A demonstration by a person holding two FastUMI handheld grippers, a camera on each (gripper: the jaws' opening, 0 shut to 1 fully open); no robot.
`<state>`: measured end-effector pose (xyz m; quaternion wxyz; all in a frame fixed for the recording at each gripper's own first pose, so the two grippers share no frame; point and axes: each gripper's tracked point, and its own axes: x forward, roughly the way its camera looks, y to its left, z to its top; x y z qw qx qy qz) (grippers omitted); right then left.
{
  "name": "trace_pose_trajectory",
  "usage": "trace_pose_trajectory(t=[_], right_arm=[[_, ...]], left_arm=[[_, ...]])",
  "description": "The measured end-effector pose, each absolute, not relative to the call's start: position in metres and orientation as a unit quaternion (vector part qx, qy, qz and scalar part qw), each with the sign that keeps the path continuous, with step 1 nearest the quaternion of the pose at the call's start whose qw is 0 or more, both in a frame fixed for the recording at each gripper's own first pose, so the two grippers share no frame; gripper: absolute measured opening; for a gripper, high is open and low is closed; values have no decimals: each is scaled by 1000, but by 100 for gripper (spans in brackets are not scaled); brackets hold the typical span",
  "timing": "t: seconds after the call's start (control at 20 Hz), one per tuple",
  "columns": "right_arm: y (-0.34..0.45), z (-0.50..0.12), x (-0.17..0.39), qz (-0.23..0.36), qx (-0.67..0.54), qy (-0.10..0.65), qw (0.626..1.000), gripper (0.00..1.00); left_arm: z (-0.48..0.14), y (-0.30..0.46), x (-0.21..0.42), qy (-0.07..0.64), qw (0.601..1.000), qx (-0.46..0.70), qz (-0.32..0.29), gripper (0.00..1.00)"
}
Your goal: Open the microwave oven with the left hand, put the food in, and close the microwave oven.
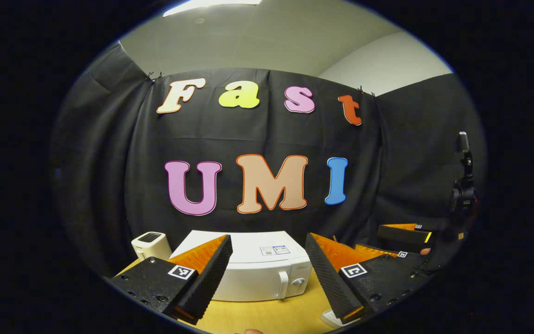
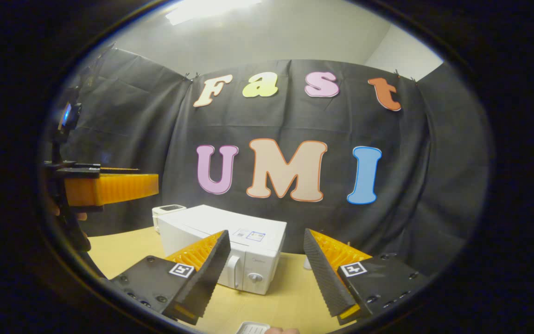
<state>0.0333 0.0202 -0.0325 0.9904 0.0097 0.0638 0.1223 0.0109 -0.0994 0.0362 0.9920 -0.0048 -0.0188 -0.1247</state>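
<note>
While the white microwave oven (image 1: 260, 271) is sitting shut on the tabletop (image 1: 267, 315), you are holding the left gripper (image 1: 267, 273) and right gripper (image 2: 264, 273) above it, jaws wide open, gripping nothing.

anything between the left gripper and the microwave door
Nothing: in the left gripper view only bare wooden tabletop lies between the open left gripper and the closed microwave oven.

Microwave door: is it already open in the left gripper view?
No, the microwave door sits flush with its front, handle untouched, and the open left gripper holds nothing.
</note>
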Motion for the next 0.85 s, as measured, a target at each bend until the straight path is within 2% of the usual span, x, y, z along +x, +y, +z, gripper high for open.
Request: trace_pose_trajectory(t=[0.85], right_arm=[[-6,-10,9,102,21,46,993,97]], left_arm=[[40,-98,-16,-9,994,-23,-107,98]])
